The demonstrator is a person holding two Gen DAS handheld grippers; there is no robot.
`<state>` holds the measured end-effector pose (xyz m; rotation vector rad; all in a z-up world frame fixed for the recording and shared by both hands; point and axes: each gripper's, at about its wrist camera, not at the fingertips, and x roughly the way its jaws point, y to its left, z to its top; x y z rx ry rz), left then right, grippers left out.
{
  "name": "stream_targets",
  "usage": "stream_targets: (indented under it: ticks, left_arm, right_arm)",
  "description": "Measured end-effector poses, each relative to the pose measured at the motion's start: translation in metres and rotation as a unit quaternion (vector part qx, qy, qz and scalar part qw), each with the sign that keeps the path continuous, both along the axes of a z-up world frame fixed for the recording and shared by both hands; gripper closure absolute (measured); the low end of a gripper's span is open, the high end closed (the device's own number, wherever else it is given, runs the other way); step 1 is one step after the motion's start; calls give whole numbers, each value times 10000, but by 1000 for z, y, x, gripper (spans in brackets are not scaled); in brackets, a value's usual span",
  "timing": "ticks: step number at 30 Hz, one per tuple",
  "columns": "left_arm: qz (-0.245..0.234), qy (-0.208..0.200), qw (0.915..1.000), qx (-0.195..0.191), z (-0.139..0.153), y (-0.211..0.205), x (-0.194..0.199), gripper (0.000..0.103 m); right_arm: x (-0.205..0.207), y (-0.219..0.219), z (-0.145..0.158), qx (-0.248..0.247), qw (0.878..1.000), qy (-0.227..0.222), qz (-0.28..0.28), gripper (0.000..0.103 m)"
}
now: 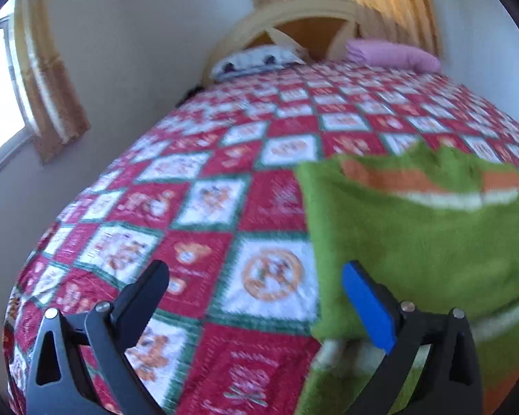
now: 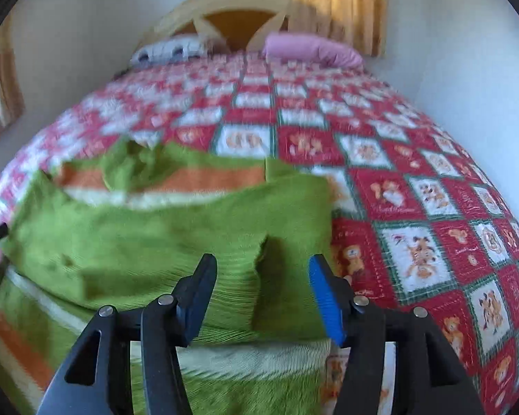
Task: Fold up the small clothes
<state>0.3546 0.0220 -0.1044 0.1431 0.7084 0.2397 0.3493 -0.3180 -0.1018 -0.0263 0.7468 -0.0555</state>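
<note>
A small green sweater [image 1: 422,228] with orange and white stripes lies partly folded on the red patchwork quilt [image 1: 204,214]. In the left wrist view my left gripper [image 1: 256,276] is open and empty, just left of the sweater's left edge; its right finger overlaps that edge. In the right wrist view the sweater [image 2: 148,228] fills the lower left, with a folded sleeve cuff near the middle. My right gripper [image 2: 263,269] is open and empty, hovering over the sweater's lower right part.
The quilt [image 2: 415,186] covers the whole bed. A patterned pillow [image 2: 169,48] and a pink pillow [image 2: 311,48] lie by the wooden headboard [image 2: 238,10]. White walls flank both sides, with curtained windows [image 1: 3,79] to the left and behind the headboard.
</note>
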Motion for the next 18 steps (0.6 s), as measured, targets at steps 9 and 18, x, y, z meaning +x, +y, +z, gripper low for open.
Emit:
stream_targets:
  ticks: [9,18]
  left_arm:
    - [200,775,9965,235,-37,6,33,0]
    - [342,910,9951,-198,-44,25,30,0]
  right_arm:
    - [15,24,-34,385,9920,911,782,65]
    - [4,21,-38,248,9929,846,796,65]
